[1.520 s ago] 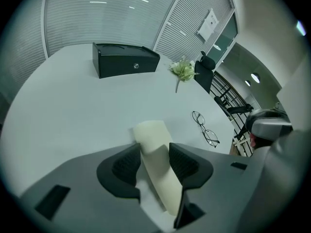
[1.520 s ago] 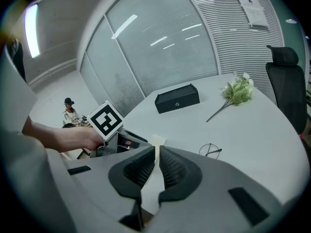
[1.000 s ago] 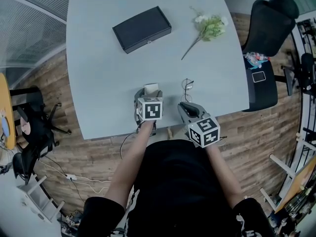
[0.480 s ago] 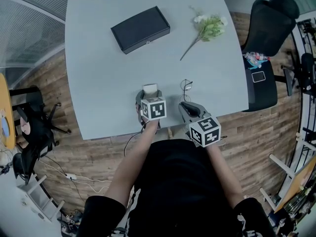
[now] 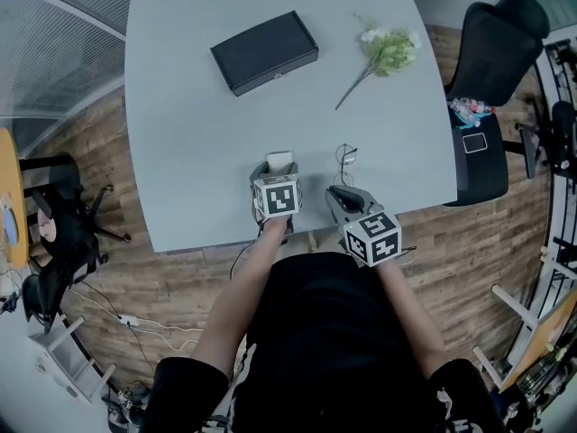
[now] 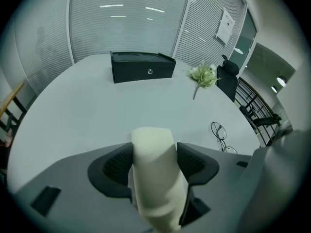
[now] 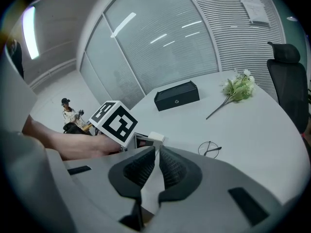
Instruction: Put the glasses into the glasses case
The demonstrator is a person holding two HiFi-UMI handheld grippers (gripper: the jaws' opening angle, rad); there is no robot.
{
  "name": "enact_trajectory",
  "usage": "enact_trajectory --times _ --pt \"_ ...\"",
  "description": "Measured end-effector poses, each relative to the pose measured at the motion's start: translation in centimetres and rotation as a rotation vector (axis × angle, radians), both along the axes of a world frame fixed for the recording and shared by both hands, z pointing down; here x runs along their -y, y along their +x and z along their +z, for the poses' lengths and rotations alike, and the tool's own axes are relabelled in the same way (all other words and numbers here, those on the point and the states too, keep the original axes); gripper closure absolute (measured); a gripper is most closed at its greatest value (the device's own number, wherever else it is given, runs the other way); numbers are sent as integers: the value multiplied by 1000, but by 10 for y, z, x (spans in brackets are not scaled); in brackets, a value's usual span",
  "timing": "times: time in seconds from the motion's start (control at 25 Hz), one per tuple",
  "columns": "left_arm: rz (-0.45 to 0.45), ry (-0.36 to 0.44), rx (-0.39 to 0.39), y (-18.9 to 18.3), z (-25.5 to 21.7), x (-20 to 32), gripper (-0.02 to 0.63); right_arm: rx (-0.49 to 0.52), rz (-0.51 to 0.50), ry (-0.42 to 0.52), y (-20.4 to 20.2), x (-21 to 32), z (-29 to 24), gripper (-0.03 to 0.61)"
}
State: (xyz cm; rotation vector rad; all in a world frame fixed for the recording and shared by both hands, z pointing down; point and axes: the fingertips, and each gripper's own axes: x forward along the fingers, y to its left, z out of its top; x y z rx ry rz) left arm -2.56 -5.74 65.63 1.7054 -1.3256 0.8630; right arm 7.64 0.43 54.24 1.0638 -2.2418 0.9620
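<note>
The glasses (image 5: 343, 158) lie open on the grey table (image 5: 180, 133), near its front edge, just beyond my right gripper (image 5: 339, 190). The black glasses case (image 5: 264, 52) sits closed at the far left of the table. My left gripper (image 5: 279, 168) hovers left of the glasses, shut on a cream block (image 6: 153, 178) that fills the space between its black pads. In the right gripper view, the right gripper (image 7: 156, 152) has its jaws almost together with nothing between them, and the glasses (image 7: 210, 149) lie ahead to the right.
A sprig of white flowers (image 5: 388, 50) lies at the far right of the table. A black office chair (image 5: 491, 52) stands off the table's right side. Bare tabletop stretches between the grippers and the case.
The left gripper has rolled a little about its own axis. Both grippers stay in place, and the glasses and case have not moved.
</note>
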Motion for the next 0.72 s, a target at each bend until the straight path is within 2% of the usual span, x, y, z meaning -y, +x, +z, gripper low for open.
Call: enact_trajectory --times 0.44,0.72 --pt "-9 36 -290 -10 -17 2 313 -17 -89 2 -40 -4 11 537" --pt "-19 63 -393 -13 -18 3 314 -45 -157 -22 -66 -8 34 537"
